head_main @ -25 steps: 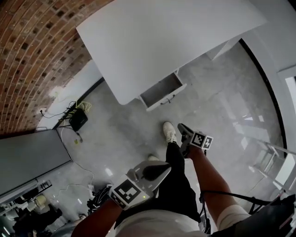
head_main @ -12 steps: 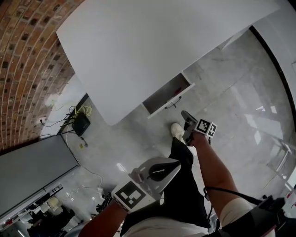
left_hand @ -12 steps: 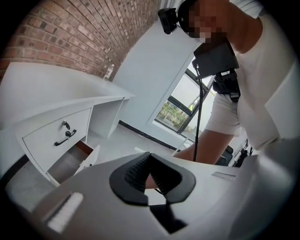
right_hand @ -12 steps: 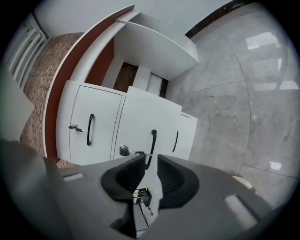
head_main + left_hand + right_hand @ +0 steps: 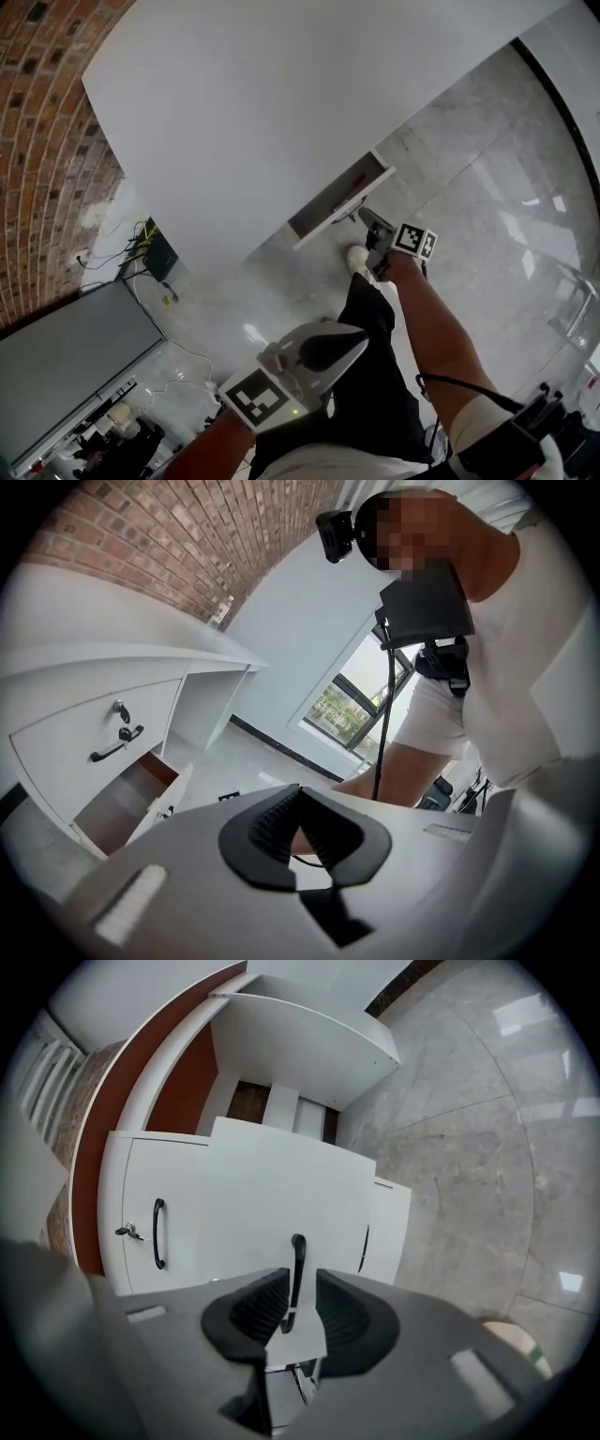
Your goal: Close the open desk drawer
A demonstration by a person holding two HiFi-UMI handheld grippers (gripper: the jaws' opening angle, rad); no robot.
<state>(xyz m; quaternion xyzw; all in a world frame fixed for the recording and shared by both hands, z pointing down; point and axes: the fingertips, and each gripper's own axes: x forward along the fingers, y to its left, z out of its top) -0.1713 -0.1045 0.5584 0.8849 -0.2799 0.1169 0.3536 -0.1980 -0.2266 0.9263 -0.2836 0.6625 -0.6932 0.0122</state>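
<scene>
Under the white flat-topped counter (image 5: 281, 103), the white open drawer (image 5: 328, 199) with a brown inside stands pulled out over the grey stone floor (image 5: 487, 187). The right gripper (image 5: 369, 225) is at the drawer's front. Its fingers are apart, with the drawer's black bar handle (image 5: 296, 1265) in the gap, unclamped. The left gripper (image 5: 333, 347) hangs well back, fingers apart and empty. Two drawers show: this one and a white closed drawer (image 5: 89, 733) above it.

left gripper (image 5: 302, 829) jaws are sitting apart, nothing gripped between them. open drawer (image 5: 127, 803) is hanging out of white desk (image 5: 112, 658) lower left, under shut drawer's black handle (image 5: 114, 751). person (image 5: 506, 667) is standing right.
</scene>
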